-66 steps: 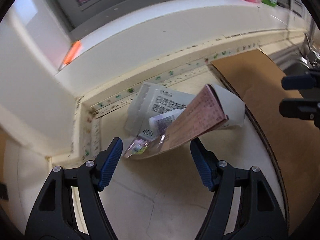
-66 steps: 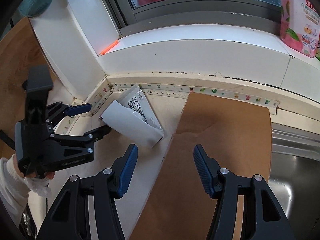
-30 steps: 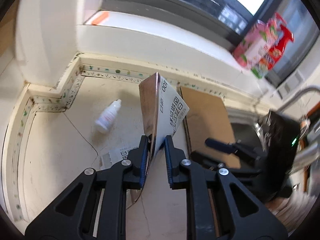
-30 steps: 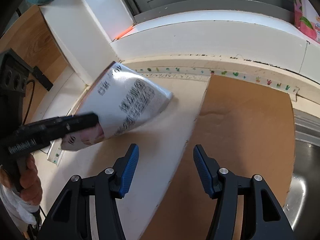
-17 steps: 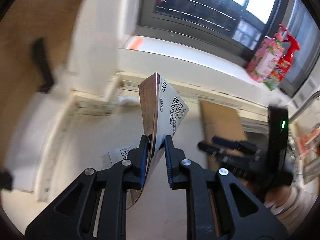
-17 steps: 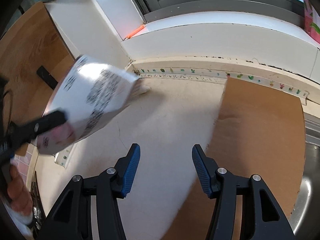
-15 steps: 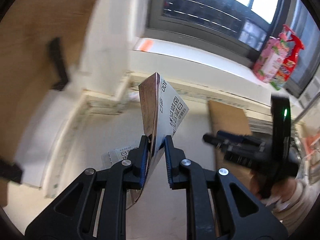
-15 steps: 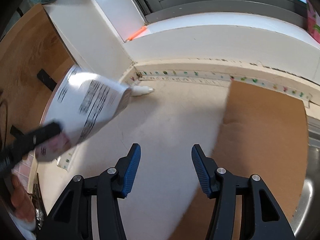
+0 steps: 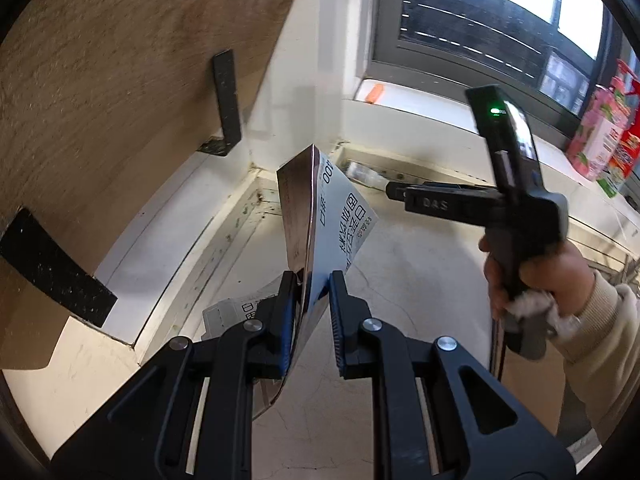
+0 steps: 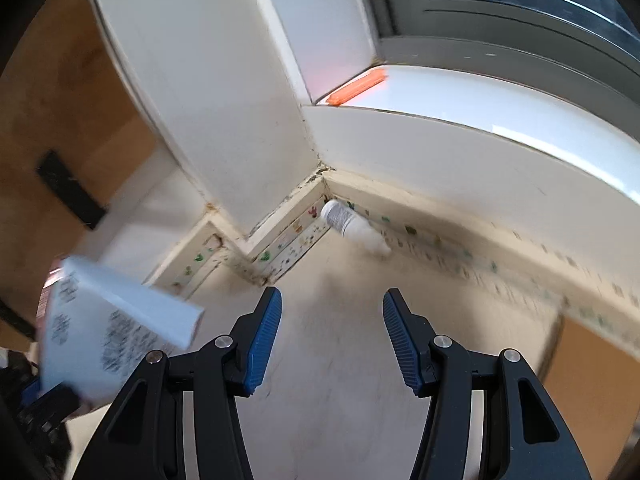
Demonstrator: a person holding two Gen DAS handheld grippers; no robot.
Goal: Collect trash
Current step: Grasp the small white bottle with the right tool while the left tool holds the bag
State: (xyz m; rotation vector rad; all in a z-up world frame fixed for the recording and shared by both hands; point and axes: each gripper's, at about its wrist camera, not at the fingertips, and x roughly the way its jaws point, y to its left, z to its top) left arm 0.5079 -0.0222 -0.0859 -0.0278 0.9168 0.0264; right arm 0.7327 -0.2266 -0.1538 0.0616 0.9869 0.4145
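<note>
My left gripper (image 9: pixel 313 304) is shut on a flat printed carton (image 9: pixel 320 216), white with black characters and a pink-brown side, held up off the counter. The carton also shows at the lower left of the right wrist view (image 10: pixel 108 332), blurred. A small white bottle (image 10: pixel 352 228) lies on its side in the counter's back corner, against the wall strip. My right gripper (image 10: pixel 332 336) is open and empty, pointed at the bottle from a short way in front; in the left wrist view its fingers (image 9: pixel 436 200) reach toward the bottle (image 9: pixel 362 172).
A printed paper scrap (image 9: pixel 236 312) lies on the cream counter (image 10: pixel 340 400) under my left gripper. A wooden panel with black brackets (image 9: pixel 226 100) stands at left. Brown cardboard (image 10: pixel 592 380) lies at right. A window sill (image 10: pixel 480 100) holds an orange piece (image 10: pixel 356 86) and pink packages (image 9: pixel 600 136).
My left gripper has closed on the carton, lifted it and swung left, uncovering the bottle. My right gripper has moved left and forward toward the bottle in the corner.
</note>
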